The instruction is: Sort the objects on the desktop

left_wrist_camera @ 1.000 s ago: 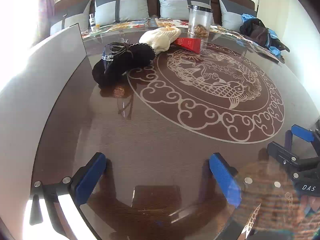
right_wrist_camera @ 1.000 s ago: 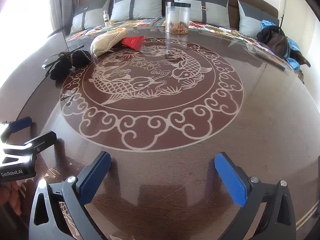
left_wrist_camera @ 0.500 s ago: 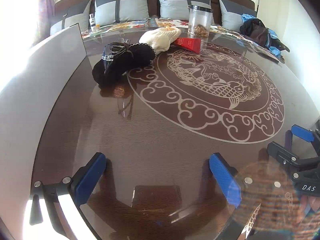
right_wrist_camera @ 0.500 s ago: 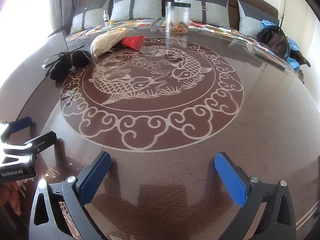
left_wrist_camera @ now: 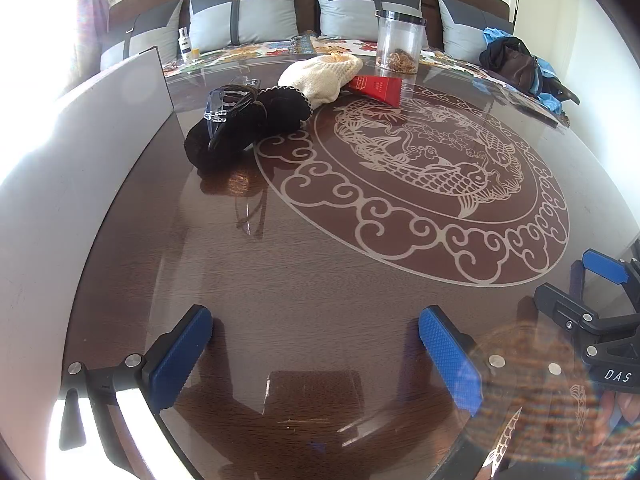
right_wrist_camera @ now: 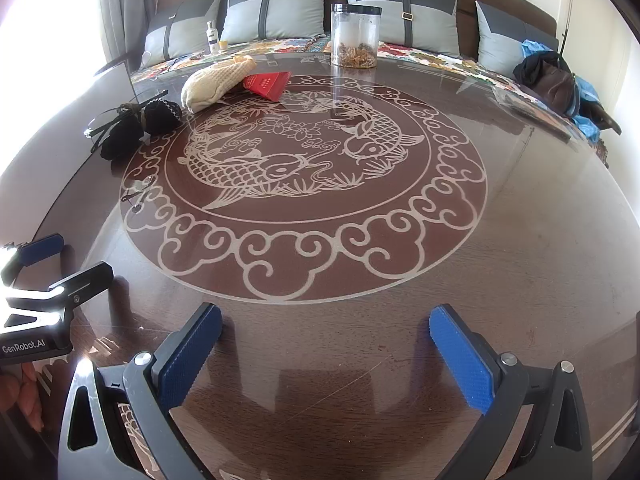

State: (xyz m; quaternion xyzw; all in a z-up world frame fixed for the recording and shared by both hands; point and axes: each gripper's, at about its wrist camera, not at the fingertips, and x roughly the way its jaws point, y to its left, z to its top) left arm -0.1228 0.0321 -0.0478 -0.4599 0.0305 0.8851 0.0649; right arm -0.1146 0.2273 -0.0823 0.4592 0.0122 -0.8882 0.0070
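1. The left tongs stand wide apart with nothing between their blue ribbed pads, low over the near edge of the round glass-topped brown bench.
2. The right tongs are spread just as wide and hold nothing, poised over the same near edge.
3. Each tool shows in the other's view: the right one's black body at the left camera's right edge reads "DAS", and the left one's body in the right camera reads "GenRobot.AI", with a person's fingertips under it.
4. A pale carp-and-cloud pattern fills the middle of the bench, bare of objects.
5. The things to sort lie well apart from both tongs, at the far left: a black fabric pouch with pale trim, with clear-framed glasses lying on it.
6. Touching it behind is a cream knitted pouch; a red carton with small gold print, too small to read, lies just beside that.
7. Further back stands a clear black-lidded jar of brownish bits.
8. A white board stands along the left edge.
9. Beyond are grey cushions, a small white bottle and a dark bag with blue cloth.
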